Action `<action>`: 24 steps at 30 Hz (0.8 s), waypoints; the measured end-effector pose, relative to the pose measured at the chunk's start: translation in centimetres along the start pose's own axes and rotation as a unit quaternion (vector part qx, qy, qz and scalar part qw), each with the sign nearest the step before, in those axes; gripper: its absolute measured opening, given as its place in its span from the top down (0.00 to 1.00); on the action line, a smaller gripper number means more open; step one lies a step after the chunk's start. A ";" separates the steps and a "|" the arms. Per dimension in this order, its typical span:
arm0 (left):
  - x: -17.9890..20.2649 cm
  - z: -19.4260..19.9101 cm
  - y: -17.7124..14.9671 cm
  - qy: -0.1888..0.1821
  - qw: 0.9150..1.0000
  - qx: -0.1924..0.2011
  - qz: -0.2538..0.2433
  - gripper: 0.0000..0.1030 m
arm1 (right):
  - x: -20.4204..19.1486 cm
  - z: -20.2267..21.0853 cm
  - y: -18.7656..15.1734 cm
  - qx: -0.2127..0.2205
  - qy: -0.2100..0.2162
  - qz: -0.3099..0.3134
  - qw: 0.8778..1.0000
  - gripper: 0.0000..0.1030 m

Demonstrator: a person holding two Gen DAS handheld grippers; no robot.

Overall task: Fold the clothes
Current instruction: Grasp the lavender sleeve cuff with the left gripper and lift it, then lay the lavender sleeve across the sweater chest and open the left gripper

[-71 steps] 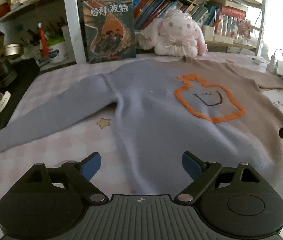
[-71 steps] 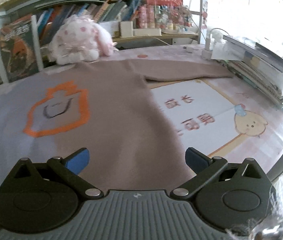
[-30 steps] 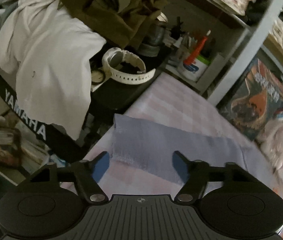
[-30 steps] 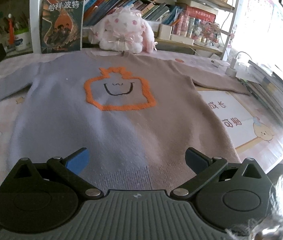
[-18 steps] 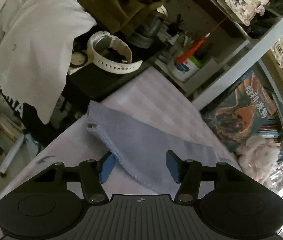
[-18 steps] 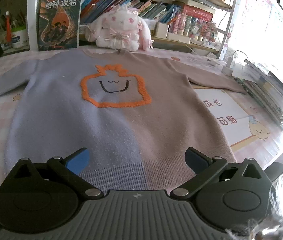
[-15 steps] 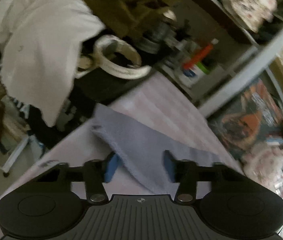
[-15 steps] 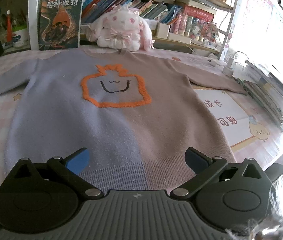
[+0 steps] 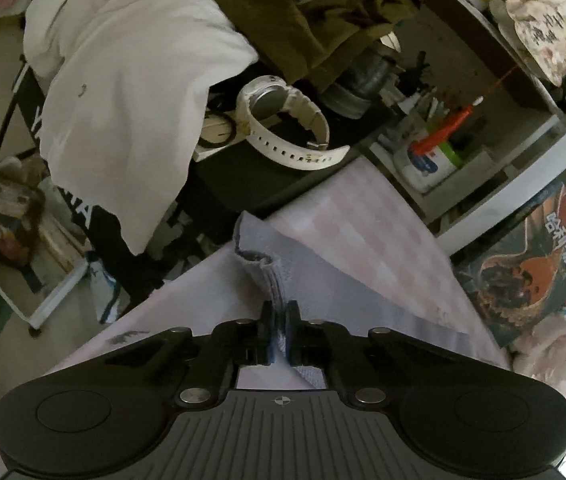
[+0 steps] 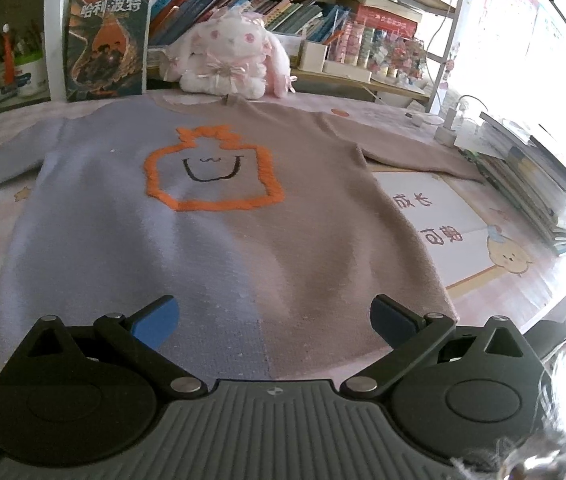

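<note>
A sweater (image 10: 211, 216), lavender on its left half and tan on its right with an orange outlined face on the chest, lies flat on the table with both sleeves spread. My left gripper (image 9: 279, 316) is shut on the cuff end of the lavender sleeve (image 9: 267, 264), which bunches up between the fingers near the table's left edge. My right gripper (image 10: 275, 316) is open and empty, held above the sweater's bottom hem.
A white plush rabbit (image 10: 231, 56), a poster book (image 10: 107, 40) and book shelves stand behind the sweater. A stack of books (image 10: 539, 180) and a charger (image 10: 447, 128) sit at the right. Left of the table are a white watch (image 9: 283, 124) and hanging white cloth (image 9: 123, 80).
My left gripper has closed on the lavender sleeve cuff, which now puckers between its fingers. The right gripper has stayed open over the hem.
</note>
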State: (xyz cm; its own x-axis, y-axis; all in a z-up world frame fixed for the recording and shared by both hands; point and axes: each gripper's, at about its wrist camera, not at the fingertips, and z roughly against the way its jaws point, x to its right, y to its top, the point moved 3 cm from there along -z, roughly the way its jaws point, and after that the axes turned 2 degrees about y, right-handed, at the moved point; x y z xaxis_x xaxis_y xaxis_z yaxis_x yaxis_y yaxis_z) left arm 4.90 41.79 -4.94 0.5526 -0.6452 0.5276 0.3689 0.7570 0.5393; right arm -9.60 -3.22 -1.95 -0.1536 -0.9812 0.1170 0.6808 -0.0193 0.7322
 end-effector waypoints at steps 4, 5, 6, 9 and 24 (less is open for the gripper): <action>2.8 1.6 0.2 -0.023 0.998 0.027 -0.049 0.98 | 1.1 -0.5 0.0 0.000 0.005 -0.010 1.000 0.00; 3.7 2.1 0.2 -0.030 0.997 0.035 -0.063 0.98 | 1.3 -0.7 0.0 -0.001 0.007 -0.012 1.000 0.00; 4.6 2.6 0.2 -0.037 0.995 0.043 -0.078 0.98 | 1.5 -0.8 0.0 -0.002 0.011 -0.012 1.000 0.00; 7.6 4.2 -0.4 -0.057 0.989 0.068 -0.118 0.98 | 2.1 -1.4 0.1 0.000 0.026 -0.005 1.000 0.00; 26.9 6.7 -10.6 -0.113 0.958 0.101 -0.243 0.98 | 9.7 -4.8 3.0 0.024 0.169 0.087 0.981 0.00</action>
State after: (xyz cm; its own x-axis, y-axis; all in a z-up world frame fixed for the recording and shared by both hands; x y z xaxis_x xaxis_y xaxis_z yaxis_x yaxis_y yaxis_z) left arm 10.81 15.71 7.93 0.1671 -0.9397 0.2985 0.3774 0.3407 0.8611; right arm -5.57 -13.68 -1.86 0.2142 -0.9766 0.0191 0.6398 0.1550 0.7527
